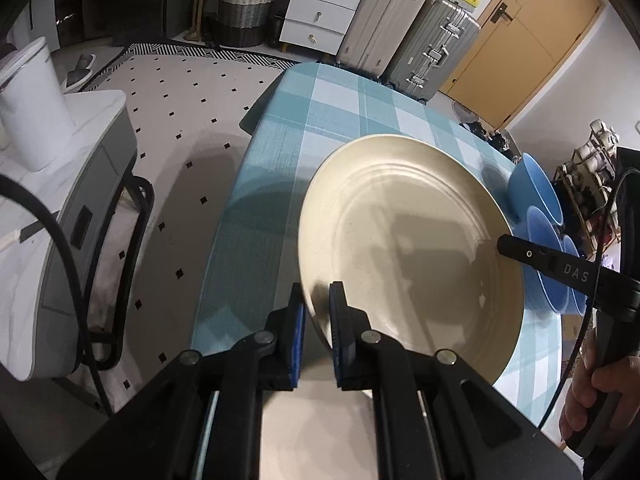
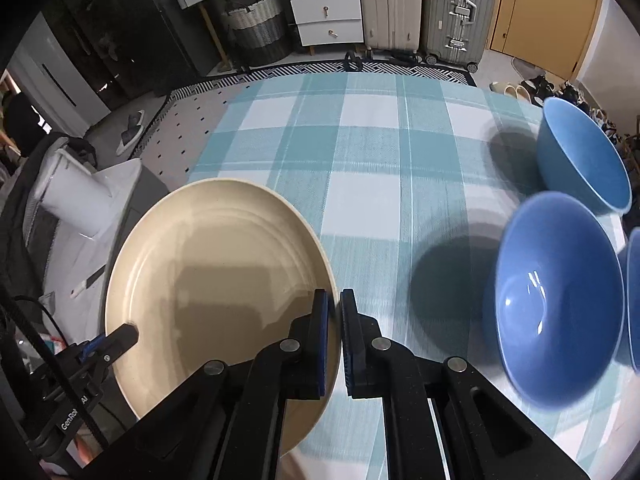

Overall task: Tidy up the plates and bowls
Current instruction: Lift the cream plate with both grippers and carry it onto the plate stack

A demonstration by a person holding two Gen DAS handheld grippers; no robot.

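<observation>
While a teal-and-white checked cloth covers the table [image 2: 372, 152], a round cream plate [image 1: 408, 240] with concentric ridges hangs above its left part, empty, matte. Left gripper [image 1: 318, 308] and right gripper [image 2: 334, 316] each clamp opposite rims. Three glossy blue bowls [image 2: 560, 300], empty, stand right.

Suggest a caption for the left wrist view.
Both tools clamp a cream plate above the checked tablecloth.
</observation>
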